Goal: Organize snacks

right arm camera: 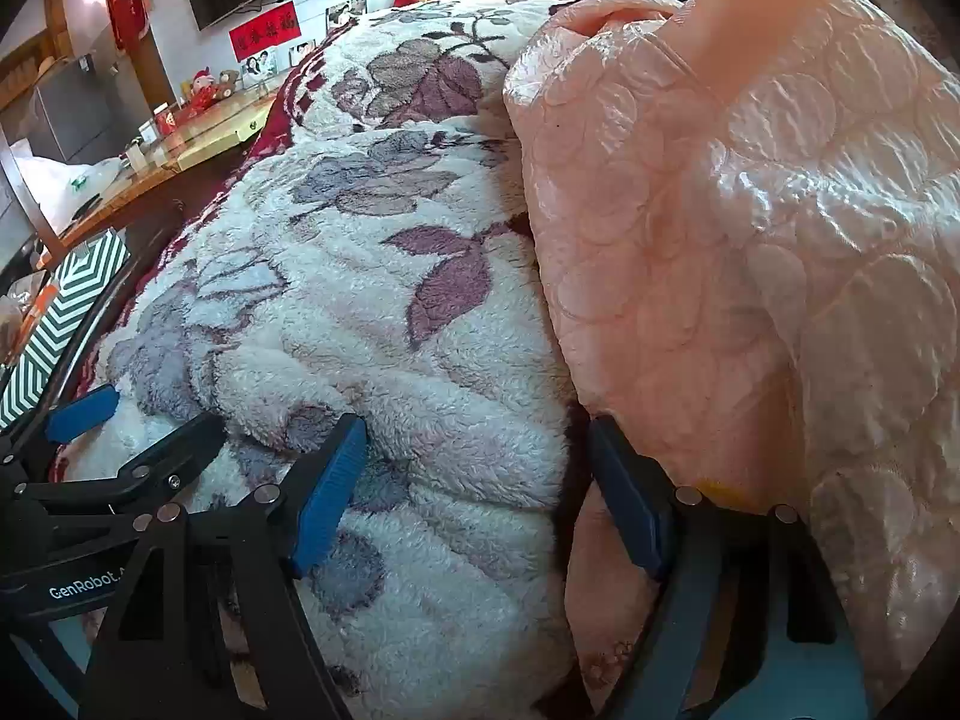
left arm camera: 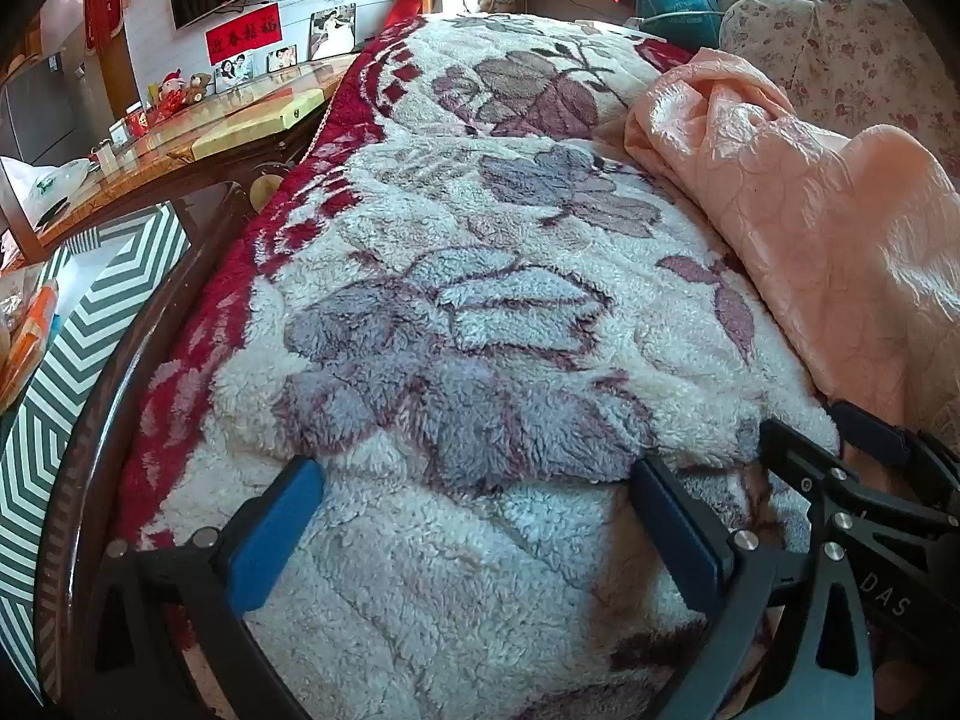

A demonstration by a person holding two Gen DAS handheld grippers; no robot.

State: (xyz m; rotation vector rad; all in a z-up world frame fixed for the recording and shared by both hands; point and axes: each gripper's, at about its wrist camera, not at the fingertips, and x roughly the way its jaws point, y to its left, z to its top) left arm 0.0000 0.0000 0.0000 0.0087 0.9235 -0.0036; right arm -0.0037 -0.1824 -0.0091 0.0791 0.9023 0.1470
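Note:
My left gripper (left arm camera: 474,471) hangs open over a fluffy white blanket with purple flowers (left arm camera: 480,300), nothing between its blue pads. My right gripper (right arm camera: 477,429) is also open, its left pad over the same blanket (right arm camera: 360,276) and its right pad against the edge of a peach quilt (right arm camera: 720,210). The right gripper's black frame (left arm camera: 864,468) shows at the lower right of the left wrist view, and the left gripper (right arm camera: 84,411) shows at the lower left of the right wrist view. Snack packets (left arm camera: 30,330) lie at the far left edge, orange and clear, partly cut off.
A green-and-white chevron surface (left arm camera: 102,300) lies left of the blanket's dark wooden rim (left arm camera: 120,372). Behind it a wooden table (left arm camera: 210,132) carries a white plastic bag (left arm camera: 48,180), toys and photos. The peach quilt (left arm camera: 810,228) is heaped at the right.

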